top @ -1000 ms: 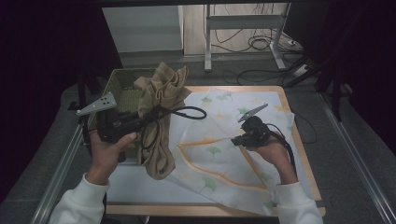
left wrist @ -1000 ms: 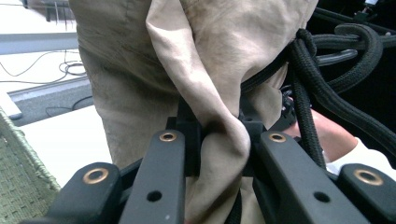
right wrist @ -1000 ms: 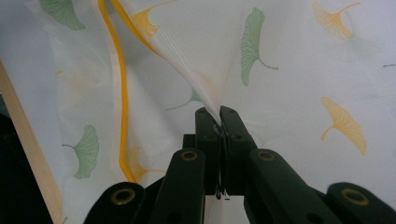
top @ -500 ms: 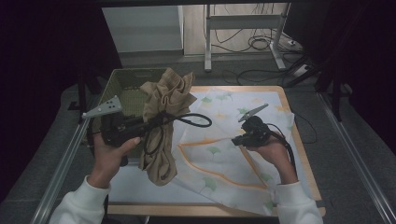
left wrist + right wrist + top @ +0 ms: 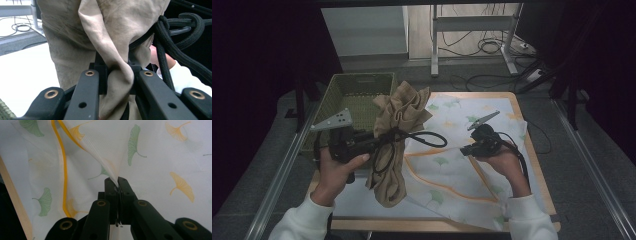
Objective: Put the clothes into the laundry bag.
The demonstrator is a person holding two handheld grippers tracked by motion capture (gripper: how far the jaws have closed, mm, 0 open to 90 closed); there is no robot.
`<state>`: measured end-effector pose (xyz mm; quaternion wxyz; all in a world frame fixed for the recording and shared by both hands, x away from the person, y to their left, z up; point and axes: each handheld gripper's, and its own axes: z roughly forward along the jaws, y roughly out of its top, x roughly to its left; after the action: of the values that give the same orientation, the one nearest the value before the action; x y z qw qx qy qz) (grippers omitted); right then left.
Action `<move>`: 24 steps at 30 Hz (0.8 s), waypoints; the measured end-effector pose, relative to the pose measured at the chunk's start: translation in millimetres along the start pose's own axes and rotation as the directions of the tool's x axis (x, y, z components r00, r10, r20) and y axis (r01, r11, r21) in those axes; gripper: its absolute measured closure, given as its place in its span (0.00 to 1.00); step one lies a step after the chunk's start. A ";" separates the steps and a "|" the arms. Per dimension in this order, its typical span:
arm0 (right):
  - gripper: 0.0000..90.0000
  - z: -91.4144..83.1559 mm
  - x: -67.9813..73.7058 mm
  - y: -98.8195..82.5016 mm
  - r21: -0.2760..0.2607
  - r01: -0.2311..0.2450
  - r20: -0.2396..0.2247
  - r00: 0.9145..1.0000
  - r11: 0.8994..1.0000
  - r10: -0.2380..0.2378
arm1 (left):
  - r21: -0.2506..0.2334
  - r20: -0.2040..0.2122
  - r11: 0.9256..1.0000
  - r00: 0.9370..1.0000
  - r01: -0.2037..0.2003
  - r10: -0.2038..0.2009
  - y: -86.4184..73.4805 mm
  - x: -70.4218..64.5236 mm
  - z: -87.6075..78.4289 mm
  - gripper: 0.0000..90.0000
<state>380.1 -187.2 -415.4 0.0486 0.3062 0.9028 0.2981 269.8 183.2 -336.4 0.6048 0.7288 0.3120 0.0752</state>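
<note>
The left gripper [image 5: 379, 141], held in the person's left hand [image 5: 334, 167] at the left of the high view, was clenched on a crumpled tan cloth garment [image 5: 394, 142]. In the left gripper view its two black jaws pinched a fold of that garment [image 5: 117, 75] between them, with the rest of the fabric rising above and hanging below the jaws. In the high view the garment hung lifted off the table, gathered at the gripper's tip, its lower end near the table's front edge and its upper part just beside the woven green basket [image 5: 354, 92]. A black cable [image 5: 427, 137] looped around the garment close to the grip.

The right gripper [image 5: 468, 149], in the right hand [image 5: 502, 162], was closed tight on a thin white cloth printed with green and orange ginkgo leaves and a yellow border [image 5: 457, 170]. In the right gripper view a pinched peak of this cloth [image 5: 117, 178] sat between the closed jaws, drawn up into a tent, while the rest lay spread over the wooden table [image 5: 542, 175]. The tan garment hung over the left part of the printed cloth, well apart from the right gripper.
</note>
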 end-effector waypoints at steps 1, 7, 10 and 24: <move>0.96 -0.1 0.1 0.0 -0.001 0.000 0.001 1.000 1.000 0.000 | 0.002 0.001 1.000 1.000 0.002 -0.002 -0.9 -0.4 1.0 0.86; 0.96 -0.9 -0.3 0.0 -0.005 0.001 0.004 1.000 1.000 -0.001 | 0.030 0.010 1.000 1.000 0.002 -0.002 -6.4 -1.3 5.8 0.86; 0.96 -0.8 -0.1 0.0 -0.006 0.001 0.004 1.000 1.000 -0.001 | 0.036 0.033 0.999 0.999 0.016 -0.017 -9.0 -2.5 8.3 0.86; 0.96 -1.3 -0.2 0.0 -0.011 0.000 0.008 1.000 1.000 0.000 | 0.093 0.065 0.996 0.998 0.007 -0.013 -16.0 -9.5 20.3 0.86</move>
<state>379.9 -188.0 -414.4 0.0536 0.3071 0.9010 0.3018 266.3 162.2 -353.9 0.5805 0.7567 0.2988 0.0335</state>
